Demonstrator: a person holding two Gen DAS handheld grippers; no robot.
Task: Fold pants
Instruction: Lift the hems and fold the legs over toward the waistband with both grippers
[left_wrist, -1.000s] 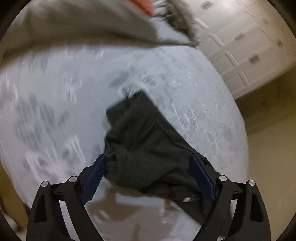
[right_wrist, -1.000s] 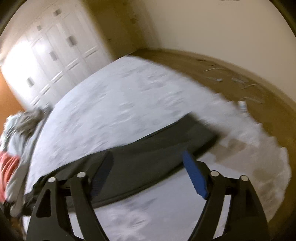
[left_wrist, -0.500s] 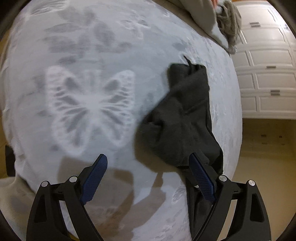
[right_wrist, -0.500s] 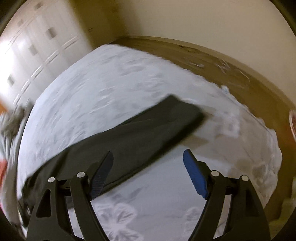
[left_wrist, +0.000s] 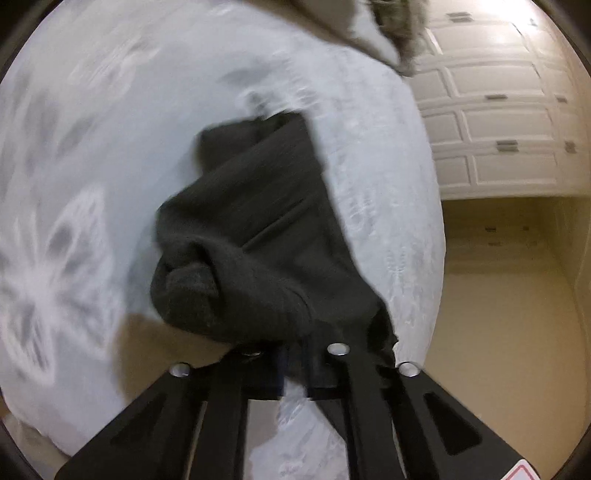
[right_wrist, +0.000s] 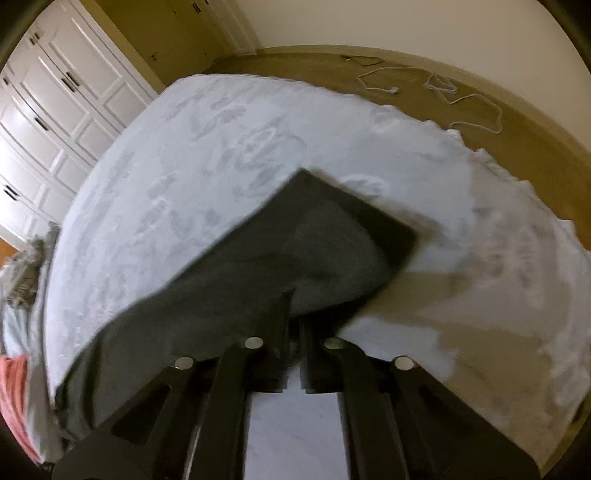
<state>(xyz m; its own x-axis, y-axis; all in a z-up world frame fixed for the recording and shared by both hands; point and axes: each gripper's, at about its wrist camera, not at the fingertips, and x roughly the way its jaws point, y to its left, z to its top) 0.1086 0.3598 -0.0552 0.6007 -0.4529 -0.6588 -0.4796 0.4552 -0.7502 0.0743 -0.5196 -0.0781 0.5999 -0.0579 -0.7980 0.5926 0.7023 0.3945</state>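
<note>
Dark grey pants (left_wrist: 258, 236) lie on a white bedspread (left_wrist: 110, 110) with a butterfly pattern. In the left wrist view my left gripper (left_wrist: 293, 354) is shut on the bunched waist end of the pants, which folds over the fingertips. In the right wrist view my right gripper (right_wrist: 293, 325) is shut on the near edge of the pant legs (right_wrist: 295, 251) close to the cuffs; the cuff end lies flat ahead with a square corner. The cloth hides both pairs of fingertips.
A pile of grey and orange clothes (right_wrist: 18, 332) lies at the bed's far side, also at the top of the left wrist view (left_wrist: 388, 33). White panelled closet doors (left_wrist: 498, 122) stand beyond the bed. White cords (right_wrist: 443, 92) lie on the tan floor.
Both grippers were open above the pants; both have come down onto the cloth and shut on it, the left at the waist end, the right near the cuffs.
</note>
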